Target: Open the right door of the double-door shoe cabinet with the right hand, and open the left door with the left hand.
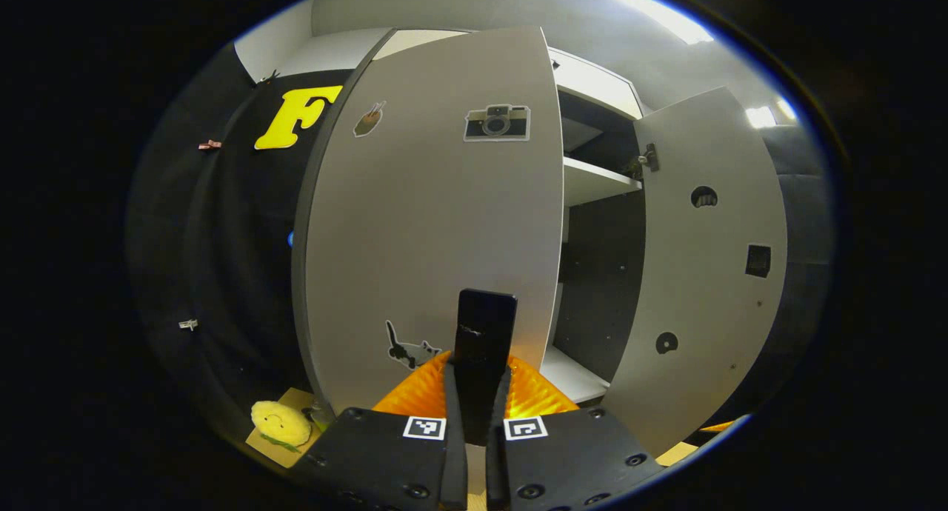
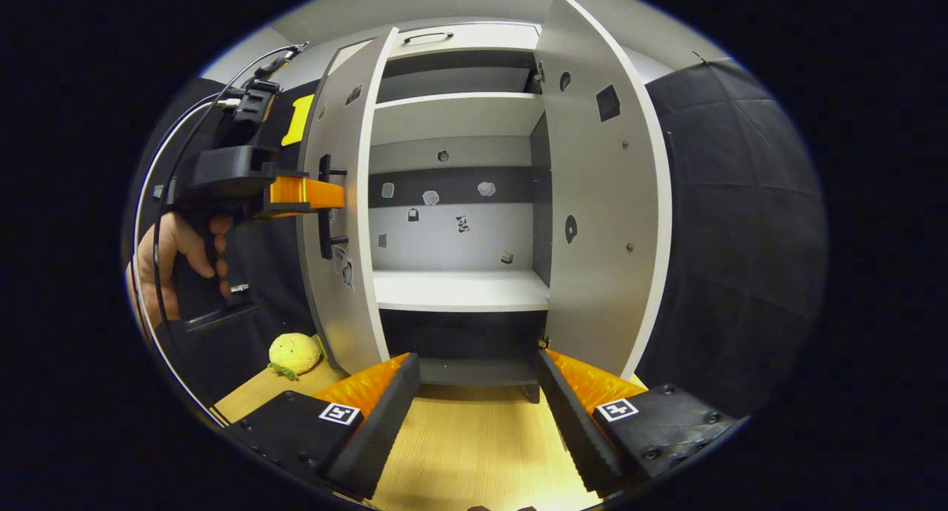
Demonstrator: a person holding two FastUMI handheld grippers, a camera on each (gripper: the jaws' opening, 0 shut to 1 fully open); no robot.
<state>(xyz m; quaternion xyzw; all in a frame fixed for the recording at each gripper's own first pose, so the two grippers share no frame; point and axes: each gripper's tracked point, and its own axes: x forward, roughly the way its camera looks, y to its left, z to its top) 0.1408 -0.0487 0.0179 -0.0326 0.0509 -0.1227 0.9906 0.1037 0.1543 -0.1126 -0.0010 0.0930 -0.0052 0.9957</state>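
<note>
The shoe cabinet [image 2: 459,289] stands with both doors swung out and its shelves bare. In the left gripper view, the left door [image 1: 429,222], with stickers on its face, is right in front, and my left gripper [image 1: 478,379] is shut on its black vertical handle [image 1: 485,322]. The right door [image 1: 703,274] hangs open farther right. In the right gripper view, my right gripper [image 2: 481,422] is open and holds nothing, low in front of the cabinet between the left door [image 2: 344,200] and the right door [image 2: 607,200]. A hand holds the left gripper [image 2: 329,195] at the handle [image 2: 324,207].
A yellow plush toy [image 2: 294,353] lies on the wooden floor [image 2: 474,452] by the left door's foot, also seen in the left gripper view as the plush toy [image 1: 280,422]. Black cloth walls flank the cabinet. Small stickers dot the cabinet's back panel [image 2: 444,237].
</note>
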